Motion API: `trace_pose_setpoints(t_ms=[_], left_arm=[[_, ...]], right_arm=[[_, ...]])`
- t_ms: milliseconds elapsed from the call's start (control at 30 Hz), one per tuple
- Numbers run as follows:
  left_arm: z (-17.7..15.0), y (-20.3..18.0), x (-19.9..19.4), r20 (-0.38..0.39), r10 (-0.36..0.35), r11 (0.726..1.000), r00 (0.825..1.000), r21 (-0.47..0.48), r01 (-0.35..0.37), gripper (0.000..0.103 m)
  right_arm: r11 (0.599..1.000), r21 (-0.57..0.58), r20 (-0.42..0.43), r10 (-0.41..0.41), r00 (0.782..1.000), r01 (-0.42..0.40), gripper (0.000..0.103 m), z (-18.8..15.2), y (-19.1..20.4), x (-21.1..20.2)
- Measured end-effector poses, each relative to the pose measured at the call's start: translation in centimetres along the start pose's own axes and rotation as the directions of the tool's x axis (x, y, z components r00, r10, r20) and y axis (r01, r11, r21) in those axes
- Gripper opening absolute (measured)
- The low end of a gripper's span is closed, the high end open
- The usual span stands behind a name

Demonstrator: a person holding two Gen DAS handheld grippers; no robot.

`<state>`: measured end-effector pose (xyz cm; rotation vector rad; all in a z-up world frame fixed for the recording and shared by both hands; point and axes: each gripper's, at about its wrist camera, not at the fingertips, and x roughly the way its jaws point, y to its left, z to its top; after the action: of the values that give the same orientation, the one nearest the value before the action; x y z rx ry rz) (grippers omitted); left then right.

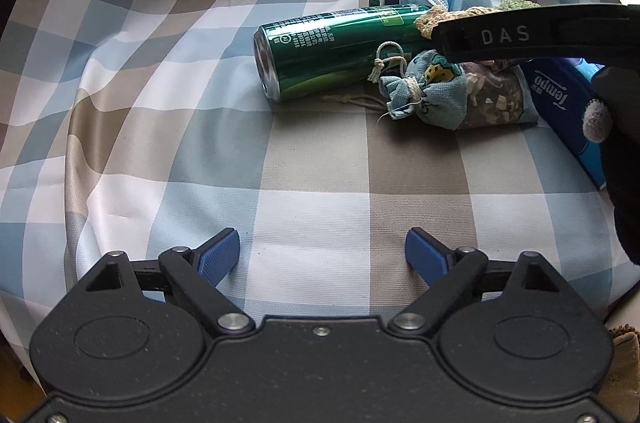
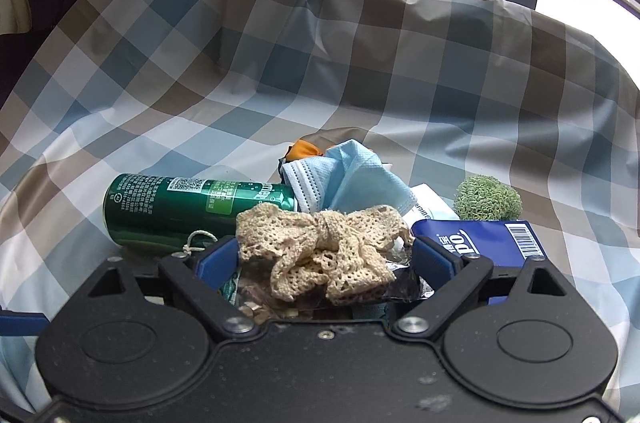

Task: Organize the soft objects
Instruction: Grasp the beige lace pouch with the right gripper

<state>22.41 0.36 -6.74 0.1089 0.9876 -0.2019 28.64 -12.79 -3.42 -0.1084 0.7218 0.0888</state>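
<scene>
Right gripper (image 2: 325, 257): fingers spread wide, holding nothing; beige lace bow (image 2: 320, 247) lay between them atop a clear packet (image 2: 404, 289), contact with the pads unclear. Left gripper (image 1: 322, 255): wide apart over bare checked cloth (image 1: 312, 159). Nearby: green can (image 2: 180, 209) on its side, blue face mask (image 2: 352, 179), drawstring pouch (image 1: 430, 89), tissue pack (image 2: 484, 243), green scrubber (image 2: 488, 199).

tissue pack (image 1: 568, 103): cut by glove | sachet (image 2: 256, 307): under lace bow (image 2: 320, 255)
</scene>
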Motion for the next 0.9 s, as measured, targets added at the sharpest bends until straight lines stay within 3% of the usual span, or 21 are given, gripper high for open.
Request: trace_pose_setpoints(t_ms=[133,167,200,500,633,700,900], left_arm=[[0.0,0.1,0.0,0.001,-0.002,1.0,1.0,-0.001,0.002,0.088],[0.0,0.1,0.0,0.0,-0.002,1.0,1.0,-0.002,0.002,0.088],[0.0,0.1,0.0,0.0,-0.002,1.0,1.0,-0.002,0.002,0.088],[0.2,0.0,0.2,-0.005,-0.005,1.0,1.0,-0.004,0.005,0.089],[0.2,-0.1,0.3,-0.006,0.005,1.0,1.0,-0.003,-0.005,0.09],[0.2,0.0,0.5,-0.01,0.016,1.0,1.0,-0.012,-0.016,0.096],[0.2,0.0,0.5,-0.014,0.02,1.0,1.0,-0.013,-0.02,0.097]], right_arm=[[1.0,0.016,-0.011,0.003,1.0,-0.003,0.081,0.0,-0.3,0.1],[1.0,0.019,-0.016,0.002,1.0,-0.001,0.061,-0.1,-0.4,0.0],[1.0,0.018,-0.03,0.009,1.0,-0.009,0.058,-0.2,-0.4,0.0],[0.998,0.053,0.014,0.026,1.0,-0.027,0.055,-2.3,-0.7,-4.6],[0.997,0.064,-0.004,0.031,0.999,-0.031,0.055,-4.4,-0.7,-7.0],[0.997,0.073,-0.018,0.03,0.999,-0.028,0.054,-5.6,-0.7,-7.9],[0.997,0.077,-0.048,-0.021,0.999,0.024,0.054,-8.8,-0.6,-9.7]])
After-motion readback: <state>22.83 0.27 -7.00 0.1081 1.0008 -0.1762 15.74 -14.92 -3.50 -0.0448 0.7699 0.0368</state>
